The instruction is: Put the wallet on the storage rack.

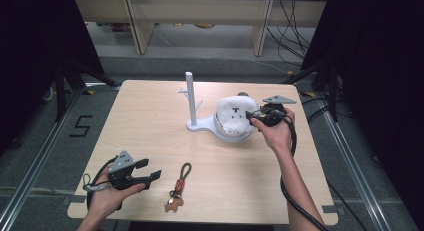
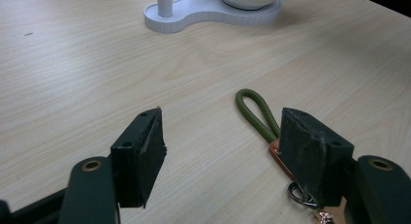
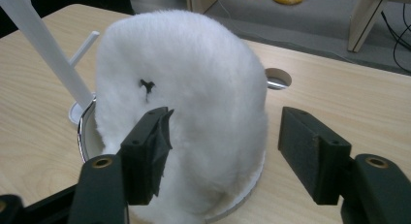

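Fluffy white toy point(image 1: 235, 113) sits in its bowl point(image 3: 242, 197) dead ahead of the right tongs point(image 1: 256, 116), jaws wide, nothing gripped; left tongs point(image 1: 150, 171) gape idle beside the keychain point(image 1: 179, 188).

**Colours on the table**

White fluffy toy point(image 1: 235, 114) with small black face marks, in a silvery-rimmed white bowl point(image 3: 83, 132). White stand point(image 1: 192, 102) at its nine o'clock. Olive-green cord loop point(image 2: 256, 112) with a tan charm point(image 1: 173, 205). Pale wood-grain table point(image 1: 150, 121). Black gripper pads point(image 2: 145, 151).

A light wooden table point(image 1: 150, 126) carries a white stand point(image 1: 196, 122) (its dish holding a fluffy white toy point(image 1: 234, 115)) — and a keychain point(image 1: 178, 187).
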Action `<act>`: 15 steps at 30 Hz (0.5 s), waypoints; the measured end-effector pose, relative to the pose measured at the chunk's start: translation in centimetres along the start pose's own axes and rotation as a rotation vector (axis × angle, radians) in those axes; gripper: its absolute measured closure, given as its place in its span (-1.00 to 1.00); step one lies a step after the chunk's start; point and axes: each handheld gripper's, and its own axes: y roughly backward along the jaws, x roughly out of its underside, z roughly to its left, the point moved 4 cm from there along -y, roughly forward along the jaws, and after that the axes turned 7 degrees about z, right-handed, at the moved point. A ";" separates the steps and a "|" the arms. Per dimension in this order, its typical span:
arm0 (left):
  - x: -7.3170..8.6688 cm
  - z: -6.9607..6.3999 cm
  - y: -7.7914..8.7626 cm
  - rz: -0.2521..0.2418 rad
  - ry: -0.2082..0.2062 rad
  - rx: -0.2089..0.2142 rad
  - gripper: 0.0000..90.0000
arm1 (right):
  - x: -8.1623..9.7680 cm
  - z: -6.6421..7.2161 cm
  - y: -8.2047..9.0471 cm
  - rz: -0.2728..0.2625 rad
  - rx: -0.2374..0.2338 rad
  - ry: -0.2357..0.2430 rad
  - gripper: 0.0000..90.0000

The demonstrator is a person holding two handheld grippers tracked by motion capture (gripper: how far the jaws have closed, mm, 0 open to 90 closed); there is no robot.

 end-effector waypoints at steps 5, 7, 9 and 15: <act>-0.2 0.1 -0.1 0.013 -0.011 -0.006 -0.26 | 0.8 -0.4 1.0 -0.022 0.001 0.015 -0.28; -0.4 0.3 -0.3 0.007 -0.022 0.001 -0.25 | 1.5 -0.1 1.5 -0.001 -0.006 -0.029 -0.29; -0.6 0.2 -0.3 0.015 -0.029 0.002 -0.25 | 2.0 -0.3 1.9 -0.008 -0.008 0.001 -0.28; -1.2 0.1 -0.4 0.029 -0.039 -0.003 -0.24 | 4.0 -1.0 2.6 0.047 -0.013 0.003 -0.15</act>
